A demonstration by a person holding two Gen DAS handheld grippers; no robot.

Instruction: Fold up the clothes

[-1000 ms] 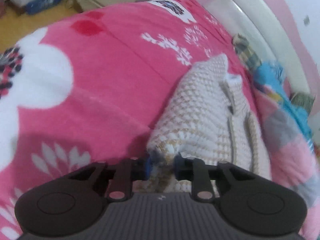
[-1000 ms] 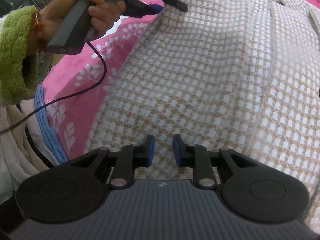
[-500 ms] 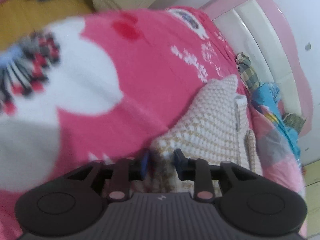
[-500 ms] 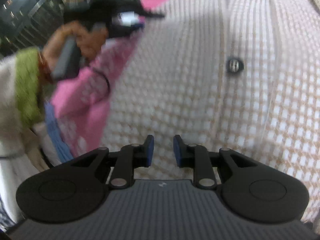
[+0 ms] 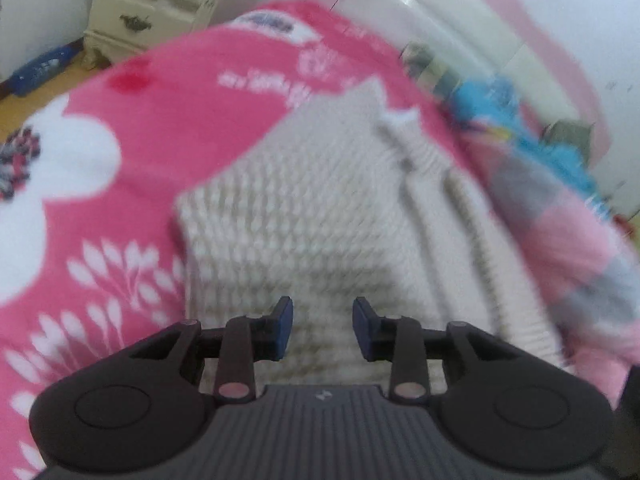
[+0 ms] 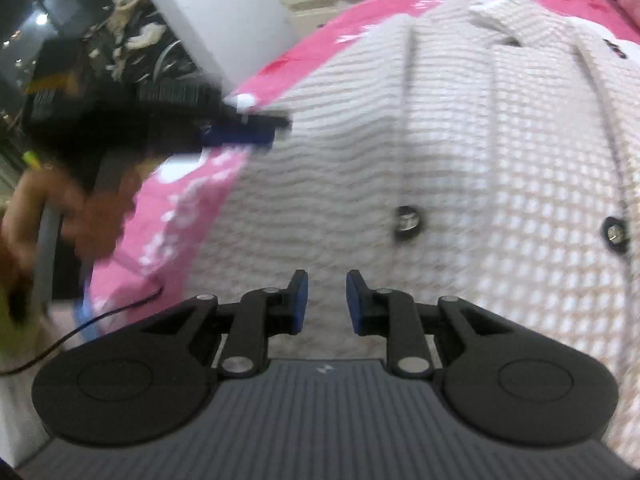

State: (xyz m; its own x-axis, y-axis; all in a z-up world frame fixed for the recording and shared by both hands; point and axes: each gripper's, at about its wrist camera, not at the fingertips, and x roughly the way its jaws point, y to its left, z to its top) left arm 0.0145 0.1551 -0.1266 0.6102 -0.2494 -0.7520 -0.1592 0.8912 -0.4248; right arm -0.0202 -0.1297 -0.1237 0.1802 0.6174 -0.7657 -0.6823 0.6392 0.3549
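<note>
The cream waffle-knit cardigan (image 6: 460, 160) lies spread on the pink blanket (image 5: 168, 128) covering the bed, its dark buttons (image 6: 407, 218) facing up and its collar toward the far end. The left gripper (image 5: 322, 328) hovers over the cardigan's near edge; its jaws have just been opening and stand narrowly apart with nothing pinched between them. The right gripper (image 6: 326, 302) also hangs above the knit, jaws narrowly parted and empty. A cream nightstand (image 5: 160, 4) stands beyond the bed, and crumpled blue and checked clothes (image 5: 520, 128) lie along the pink headboard.
</note>
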